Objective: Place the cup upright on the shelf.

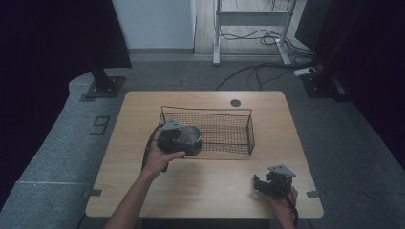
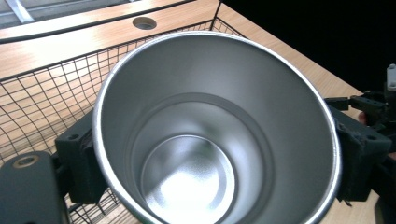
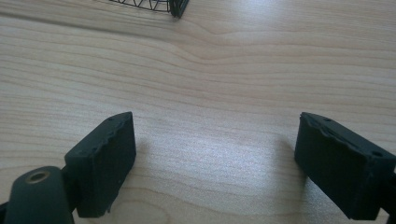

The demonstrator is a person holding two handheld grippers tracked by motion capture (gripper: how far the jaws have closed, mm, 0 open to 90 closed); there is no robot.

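Observation:
A shiny steel cup (image 1: 192,136) is clamped between the jaws of my left gripper (image 1: 189,139), at the front left of a black wire basket (image 1: 224,125). In the left gripper view the cup (image 2: 201,140) shows its empty inside, its mouth tilted toward the camera, with a black pad (image 2: 79,161) pressed on each side. The basket mesh (image 2: 42,98) lies behind and below it. My right gripper (image 1: 260,184) rests low near the table's front right. Its jaws stand wide apart in the right gripper view (image 3: 215,158), with bare wood between them.
The wooden table (image 1: 210,181) has a round cable hole (image 1: 235,102) at its back edge. A corner of the basket (image 3: 175,7) lies ahead of the right gripper. Stands, a desk frame and cables sit on the floor beyond the table.

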